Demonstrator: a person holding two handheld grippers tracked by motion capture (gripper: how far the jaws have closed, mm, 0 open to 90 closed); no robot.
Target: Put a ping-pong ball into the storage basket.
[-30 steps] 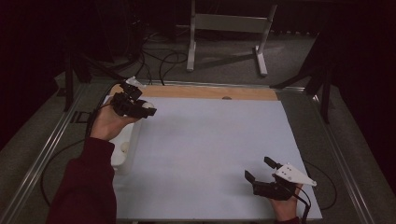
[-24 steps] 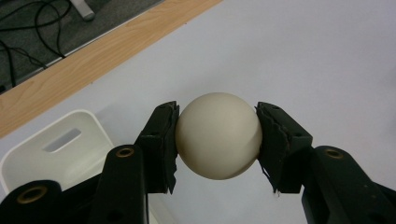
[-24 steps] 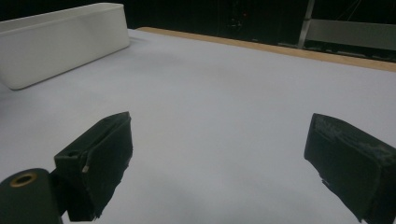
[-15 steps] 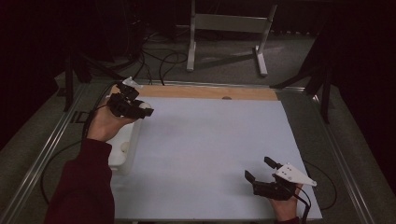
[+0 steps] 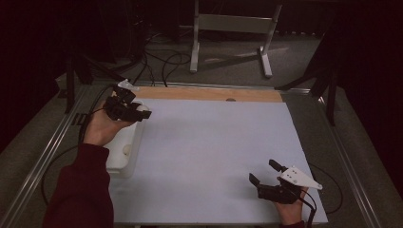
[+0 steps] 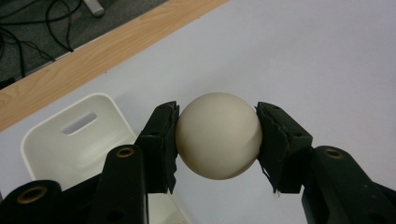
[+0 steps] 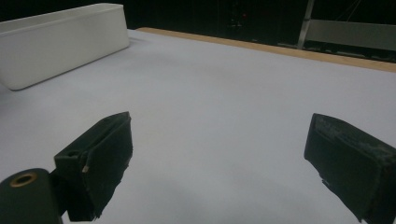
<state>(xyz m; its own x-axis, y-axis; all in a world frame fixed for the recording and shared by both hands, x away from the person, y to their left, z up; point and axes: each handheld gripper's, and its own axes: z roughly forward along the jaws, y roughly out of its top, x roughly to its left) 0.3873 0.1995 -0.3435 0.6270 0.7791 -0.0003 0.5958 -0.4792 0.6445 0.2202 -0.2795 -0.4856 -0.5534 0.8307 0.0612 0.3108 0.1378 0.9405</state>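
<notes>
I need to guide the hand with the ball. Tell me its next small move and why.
Probably carry the ball a little further out over the white sheet and lower it before opening. The left tool clamps the ball on both sides, held above the edge of the white bin, where another ball lies. The right tool rests open.

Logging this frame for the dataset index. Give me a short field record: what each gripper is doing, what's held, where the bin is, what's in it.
left gripper: shut on the cream ball, held above the far end of the white bin
right gripper: open, nothing between the jaws, low over the near right part of the white table sheet
white bin: long, at the sheet's left edge, handle slot in its end wall
bin contents: one small cream ball in the bin
table far edge: bare wooden strip
</notes>
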